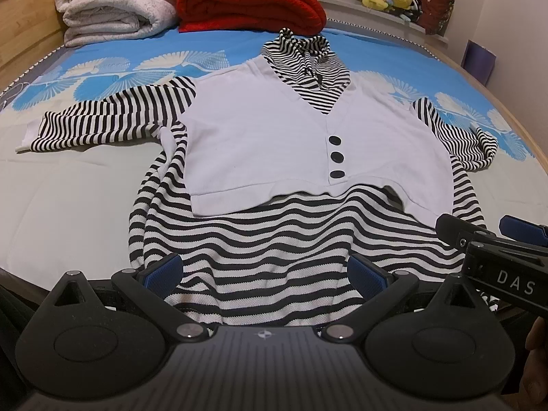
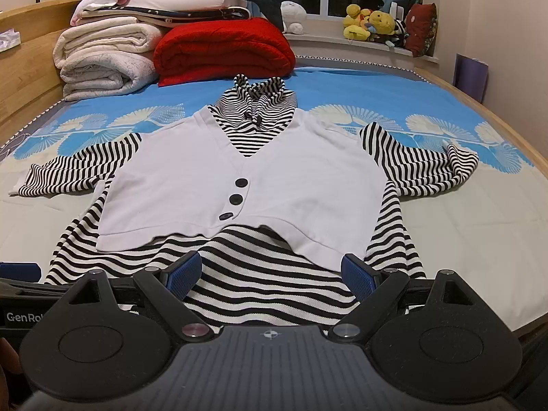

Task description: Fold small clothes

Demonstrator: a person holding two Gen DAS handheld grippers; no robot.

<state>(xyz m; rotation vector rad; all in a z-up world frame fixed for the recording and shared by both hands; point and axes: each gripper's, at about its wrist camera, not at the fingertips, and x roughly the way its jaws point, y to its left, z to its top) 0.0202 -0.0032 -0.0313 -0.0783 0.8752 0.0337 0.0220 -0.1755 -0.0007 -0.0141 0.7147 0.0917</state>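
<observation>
A small black-and-white striped hooded top (image 1: 274, 250) (image 2: 260, 274) with a white vest front (image 1: 274, 137) (image 2: 239, 185) and three black buttons lies flat, face up, on the bed, sleeves spread to both sides. My left gripper (image 1: 265, 272) is open above the striped hem, nothing between its blue pads. My right gripper (image 2: 272, 272) is open too, hovering over the hem a little further right. The right gripper's fingers (image 1: 479, 233) show at the right edge of the left wrist view.
The bed (image 1: 68, 178) has a blue and grey patterned cover. Folded white blankets (image 2: 102, 58) and a red blanket (image 2: 222, 48) are stacked at the far end. Plush toys (image 2: 370, 22) sit on the windowsill. A wooden bed frame (image 2: 496, 116) borders the right side.
</observation>
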